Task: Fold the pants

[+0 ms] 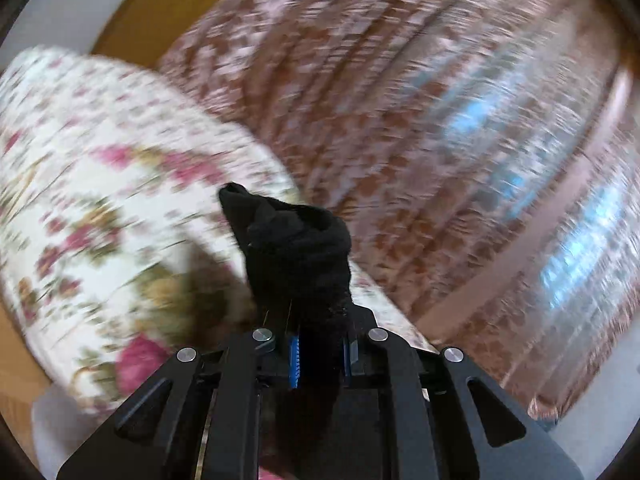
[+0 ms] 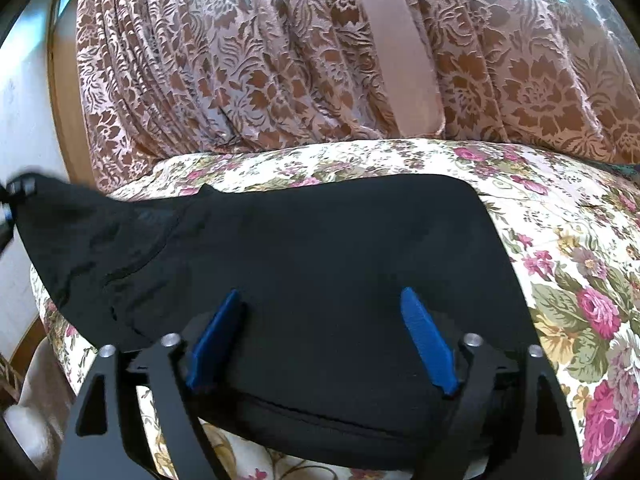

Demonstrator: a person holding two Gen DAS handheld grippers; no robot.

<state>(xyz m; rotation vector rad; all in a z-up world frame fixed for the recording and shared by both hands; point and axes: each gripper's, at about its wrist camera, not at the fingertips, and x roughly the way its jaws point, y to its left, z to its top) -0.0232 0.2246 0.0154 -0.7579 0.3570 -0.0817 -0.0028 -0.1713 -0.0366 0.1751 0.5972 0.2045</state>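
While left gripper [image 1: 320, 354] clamps pants [image 2: 304, 264], right gripper [image 2: 322, 336] spread; curtain [image 2: 248, 72] behind bedspread [image 2: 580, 264].

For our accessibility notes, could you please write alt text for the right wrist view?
Black pants lie spread on a floral bedspread, with the open right hand-held gripper just above them, its blue fingers apart. At the left edge the pants' end is lifted by the other hand-held gripper; brown patterned curtains hang behind.

floral bedspread [image 2: 560, 264] | brown patterned curtain [image 2: 240, 60] behind | wooden frame [image 2: 66, 92] left
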